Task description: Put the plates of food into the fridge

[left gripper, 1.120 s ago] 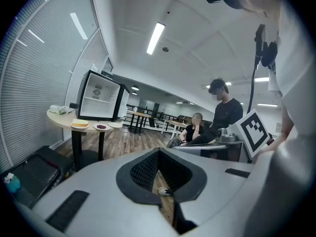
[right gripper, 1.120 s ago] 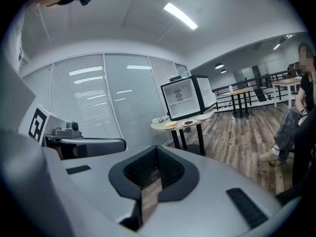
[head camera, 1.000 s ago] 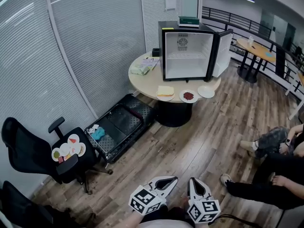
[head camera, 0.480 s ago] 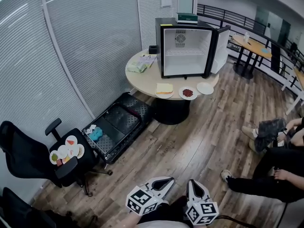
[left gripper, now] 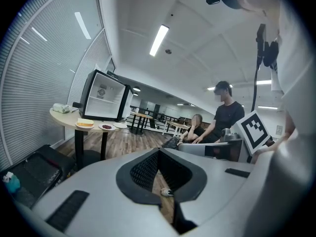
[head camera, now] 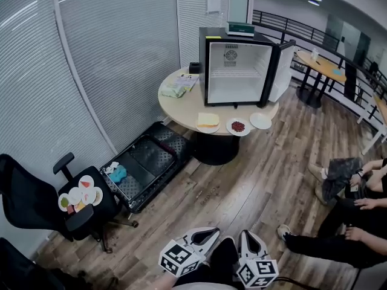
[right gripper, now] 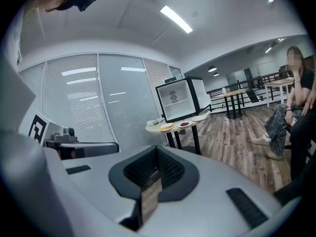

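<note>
Far ahead: plates (head camera: 237,126) (fridge (head camera: 233,36) open); left gripper (head camera: 213,230), right gripper (head camera: 248,232) fingers closed, empty.

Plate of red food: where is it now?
Head view, upper middle: the red-food plate sits on the round table, near edge, before the open fridge, between the yellow-food plate (left) and the white plate (right).

Wood floor (head camera: 248,186), blinds (head camera: 115,59), round table (head camera: 178,104), blk chair (head camera: 24,195), maybe suitcase (head camera: 145,165)

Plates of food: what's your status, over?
Left tool, right tool shut, empty. Three plates on round table, before open mini fridge. Open suitcase beside path.
</note>
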The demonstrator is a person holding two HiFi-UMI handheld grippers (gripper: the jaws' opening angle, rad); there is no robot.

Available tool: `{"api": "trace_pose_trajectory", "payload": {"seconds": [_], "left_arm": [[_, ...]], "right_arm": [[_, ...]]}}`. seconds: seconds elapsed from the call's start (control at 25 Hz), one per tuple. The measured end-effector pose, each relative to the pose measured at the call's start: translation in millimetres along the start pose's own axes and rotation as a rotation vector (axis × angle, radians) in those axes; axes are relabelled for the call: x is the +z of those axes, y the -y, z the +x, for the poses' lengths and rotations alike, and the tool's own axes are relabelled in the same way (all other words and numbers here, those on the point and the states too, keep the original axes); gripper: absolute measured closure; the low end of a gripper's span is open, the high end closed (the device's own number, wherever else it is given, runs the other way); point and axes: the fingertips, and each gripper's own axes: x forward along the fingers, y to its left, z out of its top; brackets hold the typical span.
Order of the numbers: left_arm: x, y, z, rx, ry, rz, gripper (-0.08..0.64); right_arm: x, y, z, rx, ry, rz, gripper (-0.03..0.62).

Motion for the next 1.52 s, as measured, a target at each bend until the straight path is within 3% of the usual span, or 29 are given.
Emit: {"api": "trace_pose_trajectory", "payload": {"seconds": [0.8, 1.16, 1.52], "left_arm": [[72, -79, 136, 0.101, 0.053, 0.003, 0.555], [73, -86, 186, 0.124, 0.042, -0.006, 0.556], [73, -88, 210, 0.178, 0.057, -0.026, 0.555]], "right_arm": [[99, 93, 129, 0.082, 0.042, -0.033, 0.586], [107, 121, 149, 0.142, 0.019, -0.013, 0.584], [123, 147, 167, 0.158, 0.05, -0.062, 0.585]]}}
